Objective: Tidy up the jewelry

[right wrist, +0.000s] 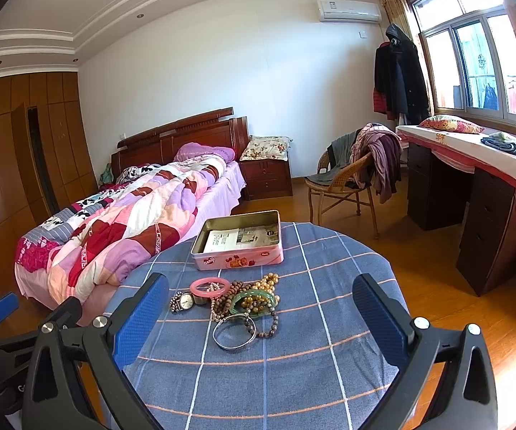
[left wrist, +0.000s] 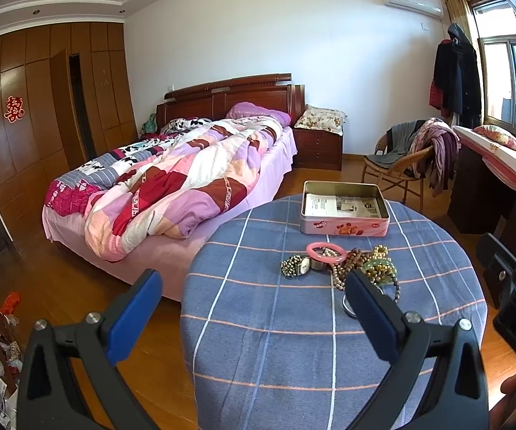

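A heap of jewelry lies mid-table on the blue checked cloth (right wrist: 294,358): a pink bangle (right wrist: 209,286), a wristwatch (right wrist: 185,301), a green bangle (right wrist: 254,302), brown and gold bead strings (right wrist: 258,288), and a silver bangle (right wrist: 234,332) nearest me. Behind the heap stands an open pink tin (right wrist: 238,240) with paper inside. My right gripper (right wrist: 261,319) is open, hovering just short of the heap. My left gripper (left wrist: 254,304) is open too, held left of the pile; its right finger (left wrist: 369,308) hides part of it. The same tin (left wrist: 344,211) and pink bangle (left wrist: 326,252) show in the left wrist view.
The round table (left wrist: 294,358) stands on a wooden floor beside a bed with a patchwork quilt (left wrist: 172,179). A wicker chair draped with clothes (right wrist: 358,175) and a dark desk (right wrist: 473,208) under the window are to the right. A wardrobe (left wrist: 25,125) lines the left wall.
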Motion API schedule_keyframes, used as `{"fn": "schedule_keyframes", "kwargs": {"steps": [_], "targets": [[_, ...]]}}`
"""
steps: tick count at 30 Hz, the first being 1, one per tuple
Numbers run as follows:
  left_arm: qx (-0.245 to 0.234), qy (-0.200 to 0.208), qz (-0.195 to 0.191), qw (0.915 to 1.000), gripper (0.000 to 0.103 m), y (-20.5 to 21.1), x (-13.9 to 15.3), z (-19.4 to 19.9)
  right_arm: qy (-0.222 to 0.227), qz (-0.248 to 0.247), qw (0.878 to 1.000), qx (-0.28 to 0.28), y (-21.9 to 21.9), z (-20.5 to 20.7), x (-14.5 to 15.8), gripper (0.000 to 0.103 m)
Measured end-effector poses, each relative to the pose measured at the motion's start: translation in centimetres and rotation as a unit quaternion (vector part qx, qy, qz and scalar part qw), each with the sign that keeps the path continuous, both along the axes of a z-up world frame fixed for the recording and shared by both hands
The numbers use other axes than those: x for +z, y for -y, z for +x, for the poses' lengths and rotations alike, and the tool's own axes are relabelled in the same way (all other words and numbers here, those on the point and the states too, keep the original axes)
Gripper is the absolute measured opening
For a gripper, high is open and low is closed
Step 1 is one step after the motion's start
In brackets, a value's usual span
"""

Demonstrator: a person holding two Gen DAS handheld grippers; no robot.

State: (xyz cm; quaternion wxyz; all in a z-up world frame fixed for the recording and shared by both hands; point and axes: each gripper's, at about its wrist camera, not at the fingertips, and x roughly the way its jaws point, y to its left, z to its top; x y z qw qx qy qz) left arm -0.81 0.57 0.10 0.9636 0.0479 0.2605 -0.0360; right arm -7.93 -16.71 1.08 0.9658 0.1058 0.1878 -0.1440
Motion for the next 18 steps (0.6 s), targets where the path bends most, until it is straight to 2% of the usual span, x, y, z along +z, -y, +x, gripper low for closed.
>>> {"fn": "schedule_keyframes", "kwargs": {"steps": [18], "targets": [[-0.001,0.0,-0.001,1.0,0.103,-0.07,0.05,-0.11,-0.003,0.001,1.0,0.0,0.14,0.21,-0.5,0.102]]}}
